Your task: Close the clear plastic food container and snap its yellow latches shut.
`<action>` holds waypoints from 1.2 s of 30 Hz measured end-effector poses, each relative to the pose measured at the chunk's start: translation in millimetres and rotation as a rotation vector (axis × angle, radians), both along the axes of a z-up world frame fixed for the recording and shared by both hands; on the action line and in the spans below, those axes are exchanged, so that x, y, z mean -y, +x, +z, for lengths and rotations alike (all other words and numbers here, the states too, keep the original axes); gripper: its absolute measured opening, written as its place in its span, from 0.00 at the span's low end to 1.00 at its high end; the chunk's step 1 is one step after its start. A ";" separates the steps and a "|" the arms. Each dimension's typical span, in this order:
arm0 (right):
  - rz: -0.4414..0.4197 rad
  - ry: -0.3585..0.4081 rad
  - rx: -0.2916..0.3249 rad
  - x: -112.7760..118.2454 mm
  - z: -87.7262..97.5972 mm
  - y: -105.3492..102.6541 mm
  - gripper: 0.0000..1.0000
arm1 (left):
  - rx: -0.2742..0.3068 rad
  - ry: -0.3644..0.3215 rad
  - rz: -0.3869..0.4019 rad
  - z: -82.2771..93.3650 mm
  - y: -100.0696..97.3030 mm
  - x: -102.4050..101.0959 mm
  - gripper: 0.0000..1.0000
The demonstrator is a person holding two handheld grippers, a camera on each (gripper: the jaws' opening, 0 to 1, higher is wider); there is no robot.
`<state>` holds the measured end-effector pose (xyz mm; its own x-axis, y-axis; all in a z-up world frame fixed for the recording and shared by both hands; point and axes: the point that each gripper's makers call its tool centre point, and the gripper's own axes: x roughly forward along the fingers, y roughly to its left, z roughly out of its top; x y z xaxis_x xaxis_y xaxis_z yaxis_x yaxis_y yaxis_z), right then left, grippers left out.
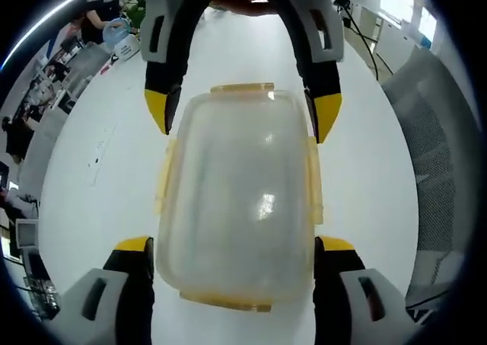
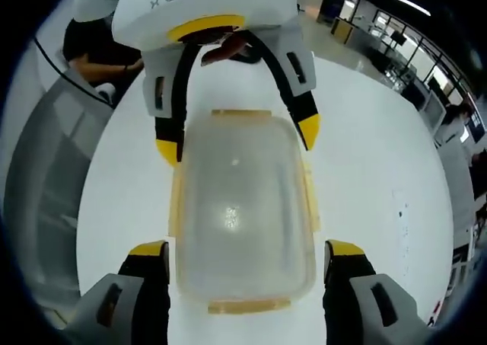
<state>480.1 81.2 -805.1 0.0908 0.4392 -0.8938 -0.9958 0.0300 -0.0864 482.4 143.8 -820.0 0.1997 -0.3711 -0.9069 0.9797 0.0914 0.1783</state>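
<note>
A white table (image 1: pixel 91 208) carries the work, with an office of desks and a mesh chair (image 1: pixel 434 170) behind. In the left gripper view, the left gripper (image 1: pixel 236 247) has its jaws spread apart, one on each side of the clear container (image 1: pixel 240 200), whose lid sits on top. The right gripper (image 1: pixel 243 116) faces it from the far end, jaws likewise apart and straddling the box. In the right gripper view, the container (image 2: pixel 240 208) lies between that gripper's (image 2: pixel 242 250) own open jaws, the left gripper (image 2: pixel 237 139) opposite. The lid looks seated; the yellow latches (image 2: pixel 240 307) seem flared outward, so snapping them likely remains.
</note>
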 end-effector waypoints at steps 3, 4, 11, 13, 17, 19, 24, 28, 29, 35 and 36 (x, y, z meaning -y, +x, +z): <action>-0.007 0.004 0.013 1.2 1.6 1.6 0.86 | 0.008 -0.007 0.007 2.2 -0.3 -0.6 0.90; -0.010 0.003 0.011 1.7 2.2 0.8 0.86 | 0.011 -0.007 0.008 2.7 -0.7 -1.1 0.90; -0.033 0.001 0.017 7.4 4.3 -4.2 0.89 | 0.032 -0.009 0.029 6.1 -2.6 -6.3 0.93; -0.040 0.004 0.017 8.9 6.3 -6.3 0.90 | 0.030 -0.016 0.041 7.9 -4.4 -7.3 0.93; -0.068 0.021 0.026 10.2 10.2 -6.7 0.95 | 0.041 -0.023 0.053 9.7 -9.5 -8.7 0.96; -0.074 0.025 0.028 10.6 12.0 -9.4 0.97 | 0.042 -0.029 0.055 10.8 -13.3 -8.9 0.97; -0.104 0.038 0.033 12.7 16.8 -14.8 1.00 | 0.050 -0.038 0.068 14.5 -19.7 -9.2 0.99; -0.117 0.042 0.031 14.8 18.5 -21.8 1.00 | 0.053 -0.043 0.080 16.8 -25.7 -10.0 0.99; -0.123 0.038 0.035 16.4 18.3 -23.0 1.00 | 0.053 -0.045 0.084 17.4 -27.0 -10.1 0.99; -0.149 0.055 0.045 20.4 23.0 -29.9 1.00 | 0.068 -0.061 0.108 22.5 -34.6 -11.6 0.99; -0.158 0.061 0.043 20.7 23.8 -30.8 1.00 | 0.066 -0.063 0.112 22.9 -35.7 -12.0 0.99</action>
<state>449.3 60.5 -781.4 0.2006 0.4697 -0.8597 -0.9737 0.1923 -0.1221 446.7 155.8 -797.0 0.3016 -0.3991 -0.8659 0.9490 0.2131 0.2323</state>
